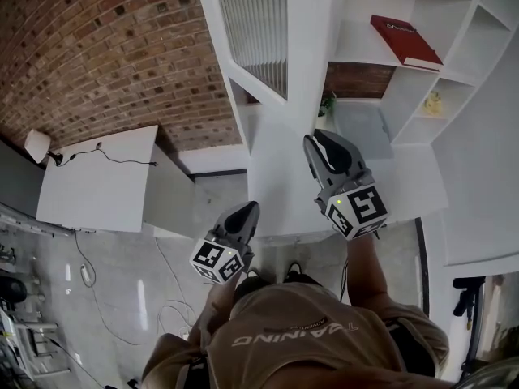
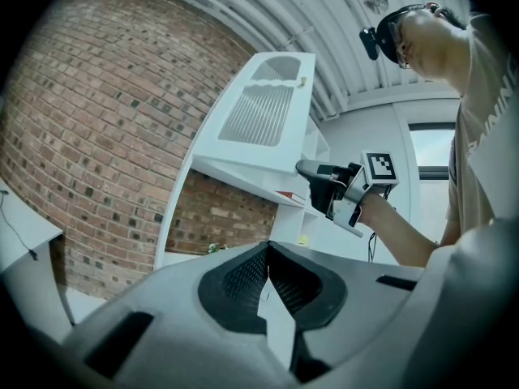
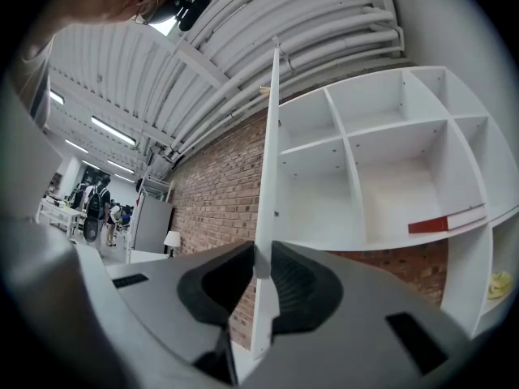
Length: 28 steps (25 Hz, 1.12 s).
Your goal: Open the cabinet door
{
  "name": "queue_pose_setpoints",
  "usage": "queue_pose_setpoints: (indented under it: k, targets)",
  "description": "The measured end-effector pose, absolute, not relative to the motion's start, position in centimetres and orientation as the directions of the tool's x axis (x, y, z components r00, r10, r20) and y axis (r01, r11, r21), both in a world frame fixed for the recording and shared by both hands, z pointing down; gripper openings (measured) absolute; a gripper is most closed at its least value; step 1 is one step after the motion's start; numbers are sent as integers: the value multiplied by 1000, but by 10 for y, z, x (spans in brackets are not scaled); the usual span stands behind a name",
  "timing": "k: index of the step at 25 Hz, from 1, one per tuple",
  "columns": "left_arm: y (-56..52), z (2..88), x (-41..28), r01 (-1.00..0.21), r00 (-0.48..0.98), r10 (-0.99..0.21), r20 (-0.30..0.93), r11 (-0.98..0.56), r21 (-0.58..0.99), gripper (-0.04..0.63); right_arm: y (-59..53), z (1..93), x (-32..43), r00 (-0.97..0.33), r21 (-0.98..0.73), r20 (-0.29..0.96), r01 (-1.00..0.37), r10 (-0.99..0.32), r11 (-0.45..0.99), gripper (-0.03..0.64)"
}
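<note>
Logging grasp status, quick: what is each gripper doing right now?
Left gripper: closed, empty.
Right gripper: closed on the cabinet door edge.

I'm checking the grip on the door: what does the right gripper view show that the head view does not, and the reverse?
Only the right gripper view shows the right tool with its jaws closed on the edge of the door. It also shows the ceiling pipes and people far off. Only the head view shows the left tool, clear of the door, plus the door's ribbed pane and a small plant. Both show the red book and the brick wall.
</note>
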State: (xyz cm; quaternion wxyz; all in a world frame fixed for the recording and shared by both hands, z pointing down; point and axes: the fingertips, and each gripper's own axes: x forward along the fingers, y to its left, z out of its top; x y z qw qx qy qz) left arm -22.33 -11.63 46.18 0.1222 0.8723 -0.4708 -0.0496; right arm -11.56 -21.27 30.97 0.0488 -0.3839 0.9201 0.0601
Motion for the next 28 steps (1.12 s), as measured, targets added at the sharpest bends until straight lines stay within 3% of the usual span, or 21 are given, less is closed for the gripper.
queue_pose_setpoints:
  k: [28]
  targets:
    - [-73,457,-353,-682,707,-707,-11,-686,255,8,-155,310,-197,-470,96,-114,-882,-875,462,67]
